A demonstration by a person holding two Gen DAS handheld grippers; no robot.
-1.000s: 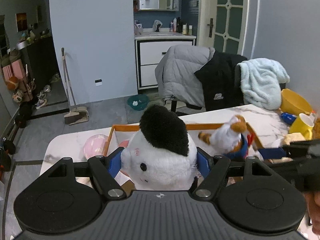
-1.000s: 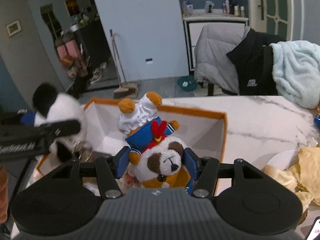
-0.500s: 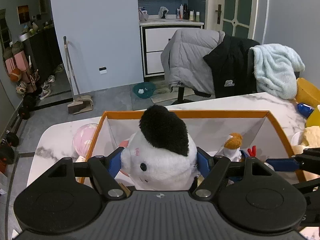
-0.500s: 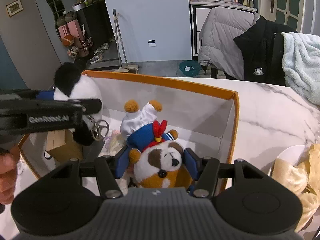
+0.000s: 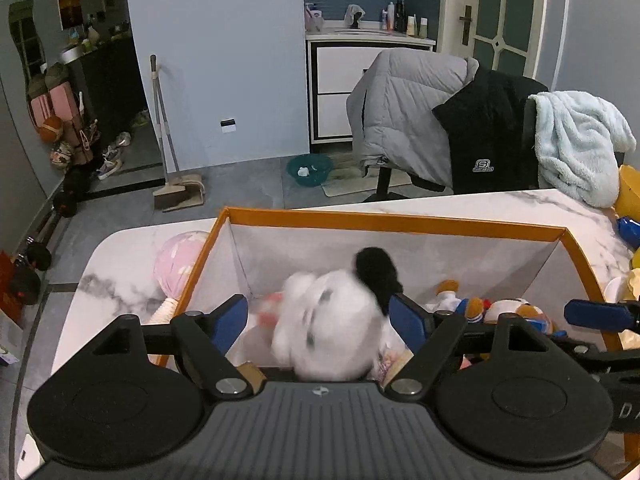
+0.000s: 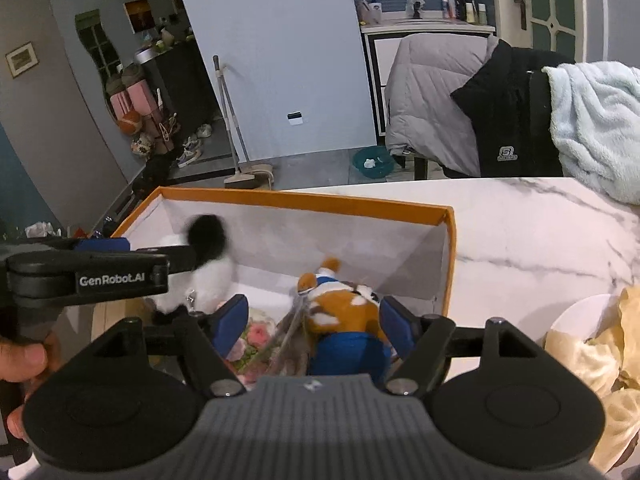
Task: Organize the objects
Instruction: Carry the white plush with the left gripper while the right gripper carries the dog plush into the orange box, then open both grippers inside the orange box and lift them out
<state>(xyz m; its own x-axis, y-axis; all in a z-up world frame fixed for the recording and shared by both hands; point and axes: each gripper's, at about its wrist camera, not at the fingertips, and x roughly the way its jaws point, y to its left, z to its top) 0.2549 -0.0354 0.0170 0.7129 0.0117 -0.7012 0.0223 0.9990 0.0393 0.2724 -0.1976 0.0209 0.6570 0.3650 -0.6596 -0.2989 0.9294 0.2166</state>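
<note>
The white marble table [image 5: 500,210] with grey veins carries pretty much everything here. Sitting right on it is the orange-rimmed box [image 5: 384,222], white inside, taking up most of the near side. Just beside the box's left wall there's a pink ball [image 5: 178,262], touching or close to it, hard to say. Off to the right: a white plate [image 6: 576,316] with crumpled yellowish paper [image 6: 600,356] on it, plus something blue [image 5: 629,229] and a yellow bowl-ish thing [image 5: 630,188] at the far right edge.

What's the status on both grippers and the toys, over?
Left gripper open, white plush blurred, dropping into orange box. Right gripper open, sailor dog plush lying in the box. Nothing blocking.
</note>
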